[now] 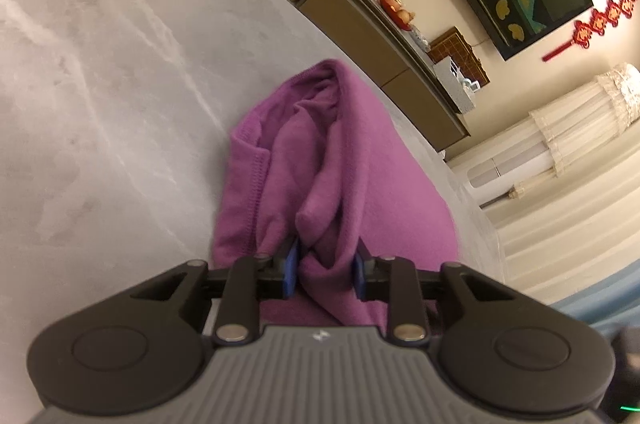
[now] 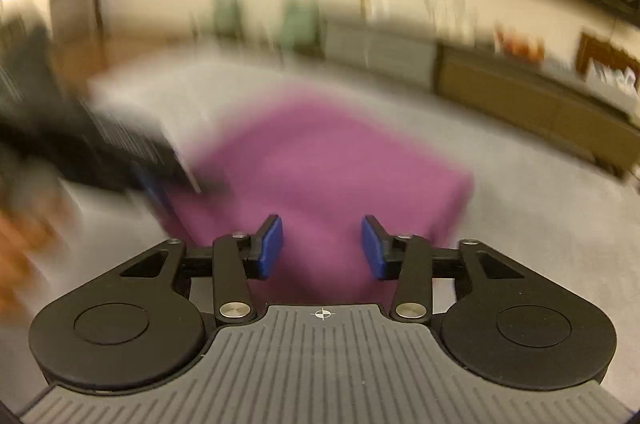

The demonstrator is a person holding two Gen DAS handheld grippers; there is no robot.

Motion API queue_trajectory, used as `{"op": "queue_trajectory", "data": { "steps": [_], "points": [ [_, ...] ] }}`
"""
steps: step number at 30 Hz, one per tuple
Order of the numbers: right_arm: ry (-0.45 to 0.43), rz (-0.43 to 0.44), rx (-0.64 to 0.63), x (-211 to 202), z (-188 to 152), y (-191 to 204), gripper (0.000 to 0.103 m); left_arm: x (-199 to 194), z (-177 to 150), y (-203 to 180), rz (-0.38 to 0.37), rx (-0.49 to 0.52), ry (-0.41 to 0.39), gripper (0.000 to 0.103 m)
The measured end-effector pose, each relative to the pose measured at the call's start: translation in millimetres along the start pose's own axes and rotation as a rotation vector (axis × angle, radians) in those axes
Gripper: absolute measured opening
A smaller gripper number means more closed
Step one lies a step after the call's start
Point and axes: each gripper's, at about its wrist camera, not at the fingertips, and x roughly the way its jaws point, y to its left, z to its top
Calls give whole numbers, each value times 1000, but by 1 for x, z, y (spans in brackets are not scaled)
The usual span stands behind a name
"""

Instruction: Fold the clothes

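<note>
With the purple garment (image 1: 320, 163) bunched at frame centre on the grey table (image 1: 100, 83), the left gripper (image 1: 326, 270) pinches a fold while the right gripper (image 2: 322, 248) hovers, jaws apart and empty, probably needing an edge to grasp next.

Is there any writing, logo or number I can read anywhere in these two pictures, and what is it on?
No readable words or numbers.
Left gripper body: a small white zigzag emblem, no letters.
Right gripper body: a small crosshair mark, no letters.
Red hanging wall ornament: any characters are too small to read.
The right wrist view is too blurred to read.
</note>
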Motion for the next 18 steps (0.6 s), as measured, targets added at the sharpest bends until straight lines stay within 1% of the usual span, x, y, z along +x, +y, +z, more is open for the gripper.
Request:
{"op": "queue_trajectory", "data": {
  "steps": [2, 3, 5, 7, 8, 10, 11, 13, 15, 17, 18],
  "points": [
    [16, 51, 116, 6, -15, -22, 42, -6, -1, -5, 14, 17, -22, 28],
    [20, 65, 151, 4, -17, -28, 42, -10, -1, -10, 12, 34, -33, 28],
    [29, 61, 157, -1, -18, -33, 42, -21, 1, -19, -23, 59, -59, 28],
    [21, 30, 130, -7, -11, -29, 42, -31, 6, -25, -55, 91, -91, 28],
    [1, 12, 126, -13, -8, -28, 42, -35, 9, -28, -70, 108, -107, 29],
    [-72, -29, 131, -31, 1, -28, 42, -44, 14, -34, -98, 143, -140, 29],
    [-108, -36, 135, -37, 7, -25, 42, -43, 16, -36, -106, 162, -141, 29],
    [-140, -13, 117, -38, 15, -17, 43, -29, 17, -40, -95, 204, -102, 30],
    [-130, 9, 64, -28, 17, -7, 43, -11, 12, -39, -52, 230, -61, 30],
    [-88, 7, 17, -10, 9, -3, 43, 4, 6, -30, -15, 222, -19, 30],
    [-46, -1, 4, 1, 2, -3, 43, 11, 3, -24, 6, 214, 4, 36]
  ]
}}
